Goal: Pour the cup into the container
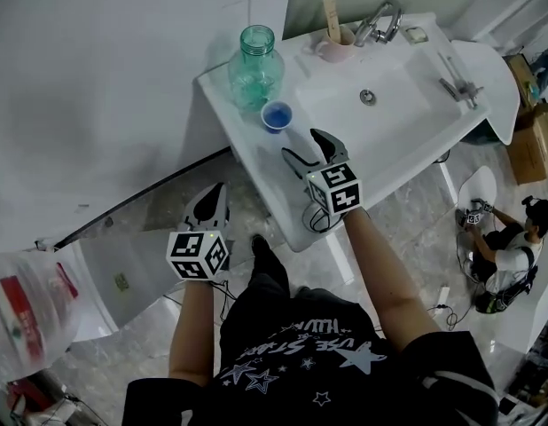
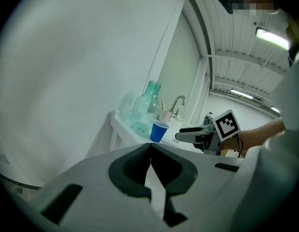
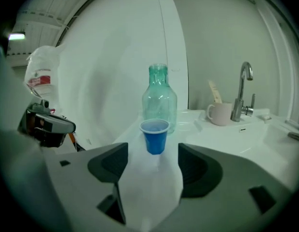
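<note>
Nothing is poured yet. The blue cup (image 1: 276, 115) stands upright just in front of the glass jar (image 1: 255, 67), untouched. The right gripper (image 1: 302, 145) hangs near the cup on the side away from the jar, jaws apart and empty. The left gripper (image 1: 216, 189), farther from the jar, has its jaws together. Grasping, lifting and pouring all remain.

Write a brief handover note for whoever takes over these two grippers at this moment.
Left gripper: shut, empty, held off the sink.
Right gripper: open, empty, aimed at the blue cup, not touching it.
The blue cup stands upright on the sink's ledge, beside the glass jar.
Done: nothing poured yet. Left: grip the cup, pour into the jar.
</note>
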The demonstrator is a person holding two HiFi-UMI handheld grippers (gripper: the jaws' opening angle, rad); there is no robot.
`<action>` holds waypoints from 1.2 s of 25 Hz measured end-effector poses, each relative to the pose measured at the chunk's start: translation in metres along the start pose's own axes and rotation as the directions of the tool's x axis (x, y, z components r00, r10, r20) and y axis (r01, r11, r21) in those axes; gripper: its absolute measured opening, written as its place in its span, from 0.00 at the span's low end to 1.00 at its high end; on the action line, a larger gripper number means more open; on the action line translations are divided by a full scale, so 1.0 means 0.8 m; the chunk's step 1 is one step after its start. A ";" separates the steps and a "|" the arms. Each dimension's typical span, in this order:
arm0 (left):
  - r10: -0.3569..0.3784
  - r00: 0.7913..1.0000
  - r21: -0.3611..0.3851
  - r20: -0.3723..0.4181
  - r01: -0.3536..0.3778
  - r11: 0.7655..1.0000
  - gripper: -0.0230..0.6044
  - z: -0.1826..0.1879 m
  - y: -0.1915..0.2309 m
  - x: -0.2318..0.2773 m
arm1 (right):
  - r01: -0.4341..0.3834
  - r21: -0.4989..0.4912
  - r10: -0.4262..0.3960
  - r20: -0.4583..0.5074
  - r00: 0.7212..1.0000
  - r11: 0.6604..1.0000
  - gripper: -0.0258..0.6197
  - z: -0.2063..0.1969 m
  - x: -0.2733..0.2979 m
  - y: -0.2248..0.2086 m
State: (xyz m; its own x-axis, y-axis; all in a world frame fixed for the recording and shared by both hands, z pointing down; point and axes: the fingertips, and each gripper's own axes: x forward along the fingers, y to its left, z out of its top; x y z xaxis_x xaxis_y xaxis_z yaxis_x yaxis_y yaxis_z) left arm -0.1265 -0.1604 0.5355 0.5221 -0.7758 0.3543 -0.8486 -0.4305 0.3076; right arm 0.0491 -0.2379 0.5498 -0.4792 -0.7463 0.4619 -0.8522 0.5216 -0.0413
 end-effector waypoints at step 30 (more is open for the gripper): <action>-0.050 0.993 0.110 0.106 0.038 0.993 0.06 -0.063 -0.257 -0.161 | 0.103 -0.066 -0.091 0.162 0.983 0.993 0.05 -0.060 -0.344 0.047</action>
State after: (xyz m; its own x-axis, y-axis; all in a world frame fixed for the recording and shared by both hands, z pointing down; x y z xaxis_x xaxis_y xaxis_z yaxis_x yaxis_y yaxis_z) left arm -0.0149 0.0515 0.4712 0.5516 -0.7980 0.2428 -0.8324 -0.5079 0.2220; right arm 0.1588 0.0068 0.4636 -0.4276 -0.8476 0.3144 -0.8810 0.4686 0.0652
